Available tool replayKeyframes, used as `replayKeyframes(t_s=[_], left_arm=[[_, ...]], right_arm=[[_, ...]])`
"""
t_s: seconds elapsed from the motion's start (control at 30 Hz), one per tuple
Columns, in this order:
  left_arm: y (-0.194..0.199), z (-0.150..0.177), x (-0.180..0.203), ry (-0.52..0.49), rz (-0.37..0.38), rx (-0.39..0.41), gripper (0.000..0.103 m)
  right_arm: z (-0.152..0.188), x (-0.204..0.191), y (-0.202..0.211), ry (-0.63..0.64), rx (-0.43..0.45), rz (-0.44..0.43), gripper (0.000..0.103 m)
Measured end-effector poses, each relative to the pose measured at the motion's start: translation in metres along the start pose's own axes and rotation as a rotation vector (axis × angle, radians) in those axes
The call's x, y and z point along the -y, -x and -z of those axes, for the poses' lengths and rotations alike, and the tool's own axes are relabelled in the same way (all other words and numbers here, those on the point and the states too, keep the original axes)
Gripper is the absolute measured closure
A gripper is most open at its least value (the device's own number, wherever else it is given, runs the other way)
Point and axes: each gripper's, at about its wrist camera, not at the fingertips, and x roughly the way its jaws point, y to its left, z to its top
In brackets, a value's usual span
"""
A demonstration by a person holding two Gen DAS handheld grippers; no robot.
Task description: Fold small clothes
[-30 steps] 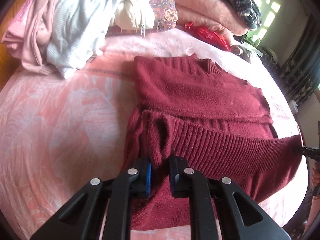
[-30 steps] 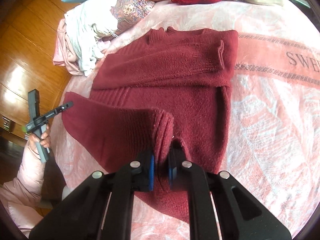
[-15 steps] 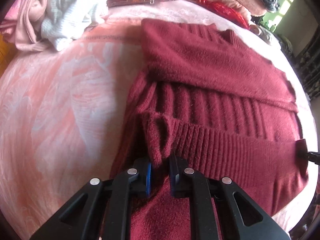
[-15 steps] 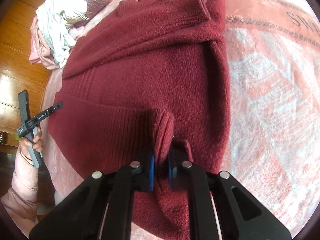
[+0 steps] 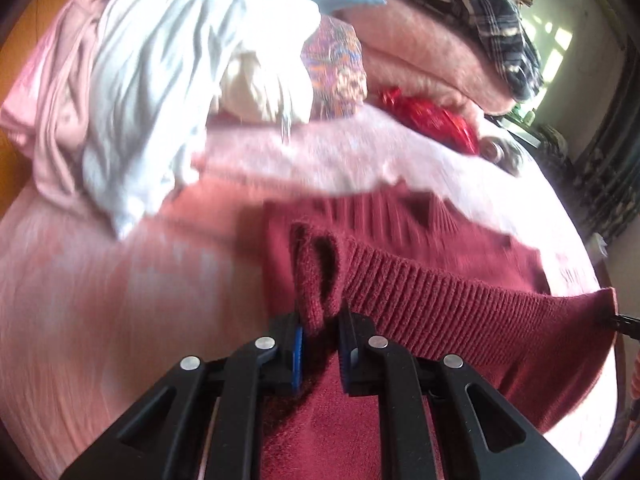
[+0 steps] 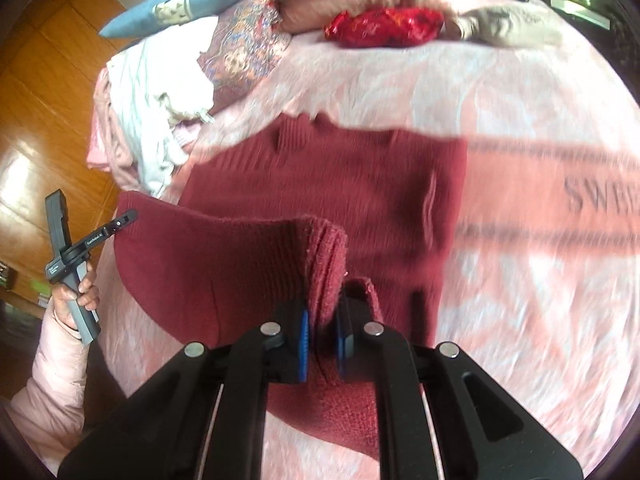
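Pink floral blanket-covered bed (image 6: 520,280), dark red ribbed knit sweater (image 6: 360,184) lifted at its hem by both claws.
Left gripper (image 5: 320,344) is pressed together, pinching a bunched corner of the ribbed hem; right gripper (image 6: 322,344) is likewise clamped on the opposite hem corner, blue pads against the knit. Hem band hangs stretched between the two, raised above the lower body of the sweater, which lies flat on the blanket with its collar toward the far side and a sleeve folded across the chest. In the right wrist view a hand (image 6: 76,292) in a pale pink sleeve grips the left tool's handle. Farther off: heap of white and pink clothes (image 5: 140,92), red shiny pouch (image 6: 384,26), blue pillow (image 6: 172,6), folded pink fleece blankets (image 5: 420,52), wooden floor (image 6: 44,92). Both views motion-blurred.
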Motion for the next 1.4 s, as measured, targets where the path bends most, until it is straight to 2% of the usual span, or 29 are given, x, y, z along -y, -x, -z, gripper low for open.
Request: replayKeyframes(t_s=[0.27, 0.43, 0.63, 0.8, 1.0, 1.03, 1.1, 1.17, 1.23, 1.33, 1.4], left_arm=[[-0.054, -0.054, 0.012, 0.007, -0.039, 0.055, 0.089], [-0.096, -0.069, 0.014, 0.02, -0.071, 0.01, 0.089], [-0.137, -0.062, 0.012, -0.002, -0.115, -0.052, 0.089], [-0.166, -0.054, 0.006, -0.009, -0.139, -0.107, 0.088], [-0.177, -0.049, 0.012, -0.051, -0.192, -0.116, 0.085], [-0.177, -0.051, 0.013, -0.055, -0.199, -0.124, 0.082], [-0.171, -0.055, 0.013, -0.053, -0.206, -0.126, 0.076], [-0.158, -0.056, 0.011, -0.044, -0.189, -0.111, 0.073], [-0.138, -0.052, 0.006, -0.039, -0.173, -0.096, 0.058], [-0.103, -0.033, -0.005, -0.059, -0.14, -0.079, 0.05], [-0.081, -0.009, -0.017, -0.069, -0.146, -0.092, 0.046]], right_arm=[[-0.076, 0.021, -0.039, -0.071, 0.03, 0.077, 0.094], [-0.105, 0.041, -0.074, -0.112, 0.013, 0.118, 0.094], [-0.113, 0.057, -0.114, -0.143, -0.02, 0.165, 0.094], [-0.105, 0.073, -0.144, -0.189, -0.066, 0.2, 0.094], [-0.097, 0.077, -0.15, -0.22, -0.06, 0.208, 0.091], [-0.097, 0.074, -0.147, -0.203, -0.059, 0.218, 0.086], [-0.095, 0.069, -0.137, -0.187, -0.044, 0.228, 0.065], [-0.089, 0.065, -0.12, -0.169, -0.033, 0.243, 0.054], [-0.077, 0.062, -0.101, -0.152, -0.02, 0.218, 0.053], [-0.041, 0.055, -0.067, -0.103, -0.036, 0.185, 0.049], [-0.006, 0.051, -0.049, -0.074, -0.069, 0.172, 0.047]])
